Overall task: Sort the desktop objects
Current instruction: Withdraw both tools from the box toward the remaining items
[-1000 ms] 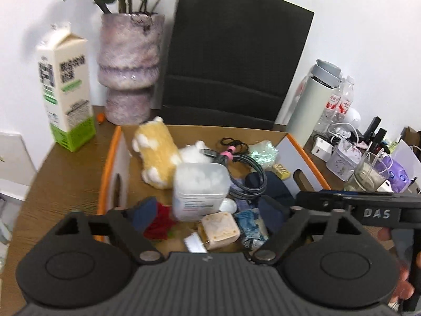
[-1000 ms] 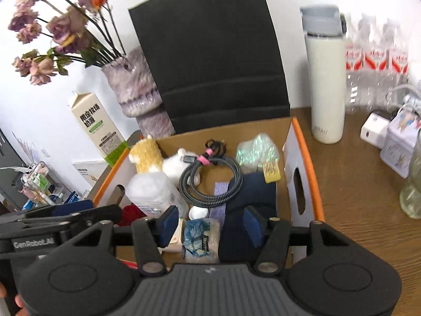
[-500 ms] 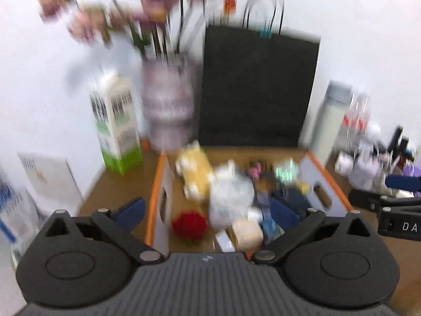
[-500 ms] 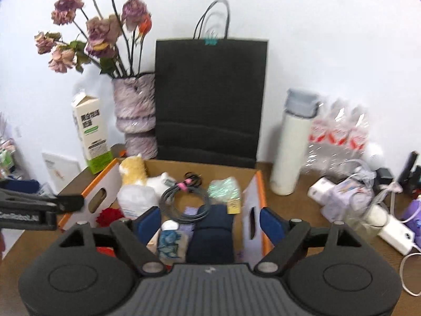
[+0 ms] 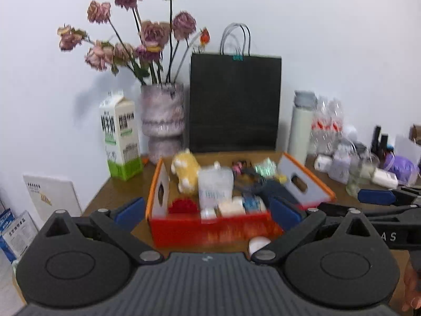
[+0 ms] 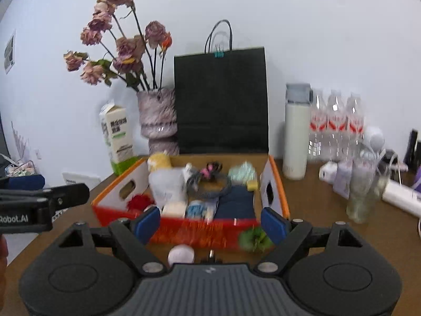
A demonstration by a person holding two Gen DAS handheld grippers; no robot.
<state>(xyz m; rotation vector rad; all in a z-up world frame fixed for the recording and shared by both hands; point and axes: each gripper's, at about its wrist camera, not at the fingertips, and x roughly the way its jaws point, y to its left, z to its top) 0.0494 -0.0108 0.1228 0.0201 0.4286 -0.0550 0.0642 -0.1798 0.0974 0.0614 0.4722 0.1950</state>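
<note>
An orange-rimmed cardboard box (image 5: 210, 230) (image 6: 276, 184) with a red front stands mid-desk. It holds a yellow plush (image 5: 185, 169), a clear plastic tub (image 5: 214, 184), a red flower (image 5: 183, 206), a coiled cable (image 6: 210, 181) and a dark blue cloth (image 6: 234, 202). In front of the box lie a small pale round thing (image 6: 181, 254) and a green tuft (image 6: 254, 238). My left gripper (image 5: 208, 212) is open before the box, nothing between its pads. My right gripper (image 6: 210, 223) is also open and empty, level with the box front.
Behind the box stand a black paper bag (image 5: 234, 105), a vase of dried roses (image 5: 163, 121) and a milk carton (image 5: 121, 137). To the right are a white flask (image 6: 296, 137), water bottles (image 6: 336, 129), a glass (image 6: 363, 197) and a power strip (image 6: 402, 197).
Both grippers have drawn back from over the box, which now looks smaller and farther off. The right gripper's pads stand wider apart than a second ago.
</note>
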